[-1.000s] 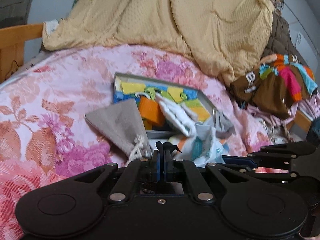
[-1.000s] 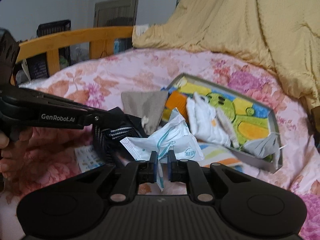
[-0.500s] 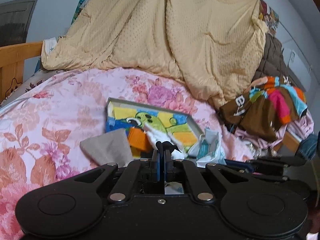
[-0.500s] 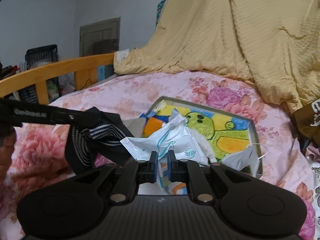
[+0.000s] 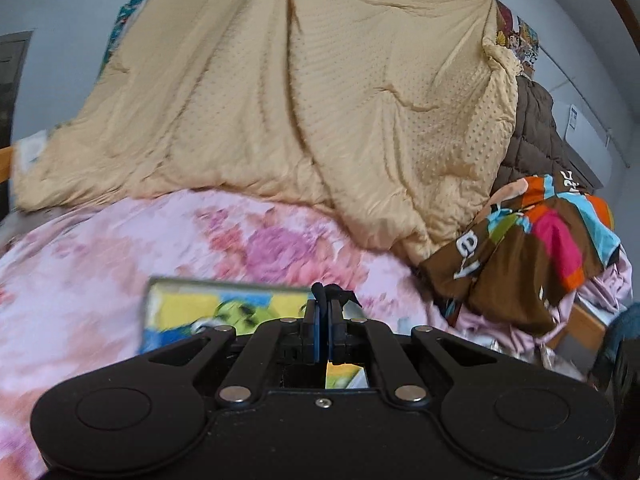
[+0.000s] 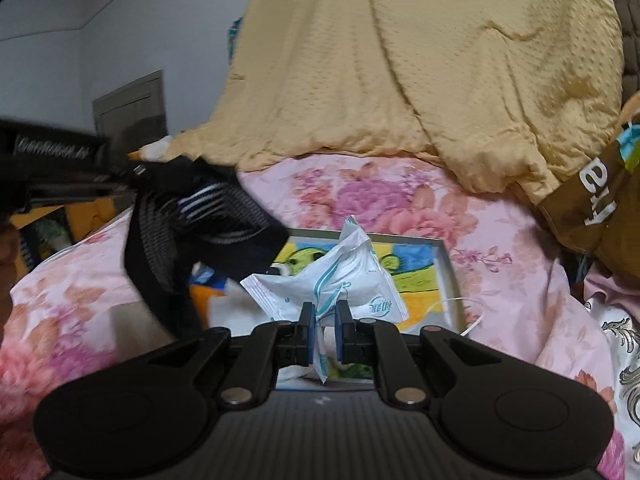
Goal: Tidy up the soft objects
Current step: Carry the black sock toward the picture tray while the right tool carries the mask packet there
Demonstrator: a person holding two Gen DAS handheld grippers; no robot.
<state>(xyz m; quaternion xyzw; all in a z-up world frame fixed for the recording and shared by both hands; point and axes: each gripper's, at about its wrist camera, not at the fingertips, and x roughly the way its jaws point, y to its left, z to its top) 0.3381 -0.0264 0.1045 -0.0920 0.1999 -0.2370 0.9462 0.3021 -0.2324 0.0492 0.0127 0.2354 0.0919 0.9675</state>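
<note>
Left tongs (image 5: 323, 312) pinch a black sock (image 6: 200, 216); right tongs (image 6: 323, 320) clamp a tissue pack (image 6: 336, 280). Both hang above the tray's (image 6: 448, 276) rim on the bed (image 6: 400, 200).

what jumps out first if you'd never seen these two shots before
The big yellow quilt heaped at the back of the bed fills the top of both views. Up front, the right tool pinches a white and teal tissue pack, while to its left the left tool holds a black striped sock dangling above the pink floral bedspread. A colourful cartoon tray lies on the bedspread behind the pack.
</note>
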